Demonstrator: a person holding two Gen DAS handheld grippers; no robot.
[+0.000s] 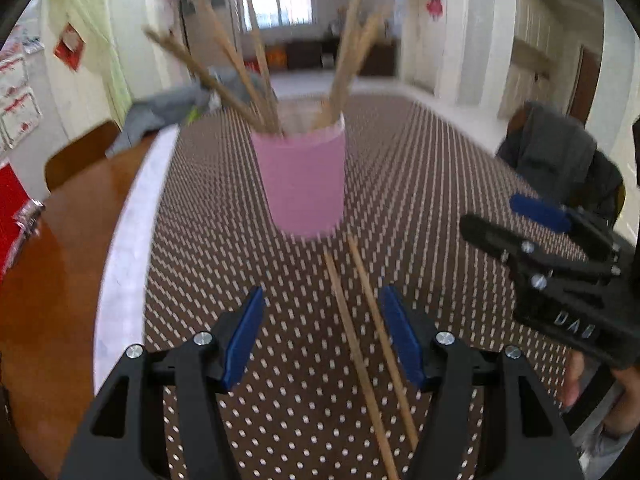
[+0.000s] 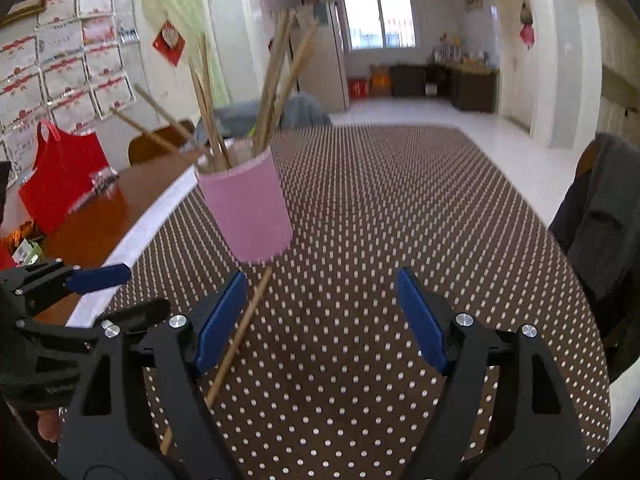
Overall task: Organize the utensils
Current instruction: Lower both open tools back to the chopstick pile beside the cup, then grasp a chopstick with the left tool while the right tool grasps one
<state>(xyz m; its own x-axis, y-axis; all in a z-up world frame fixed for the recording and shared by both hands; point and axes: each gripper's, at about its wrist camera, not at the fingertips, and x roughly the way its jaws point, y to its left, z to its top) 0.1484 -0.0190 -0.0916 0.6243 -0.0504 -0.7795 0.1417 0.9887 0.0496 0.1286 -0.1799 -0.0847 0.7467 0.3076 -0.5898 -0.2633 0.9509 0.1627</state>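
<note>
Below, we are viewing the surface [image 2: 400, 208], which is wearing a brown cloth with pale dots, as the largest element. On it a pink cup [image 1: 300, 184] is standing upright, and a bundle of chopsticks [image 1: 256, 80] is fanning out of its mouth. We are holding the left claw [image 1: 322, 336] with its jaws apart, and nothing is pressing against its blue pads. Two loose chopsticks [image 1: 360, 360] are lying flat on the cloth just in front of the cup, and they are running between the left jaws, nearer the right-hand pad. We are holding the right claw [image 2: 322, 320] beside it with its jaws standing wide and empty; one loose chopstick is lying just inside its left-hand pad.
</note>
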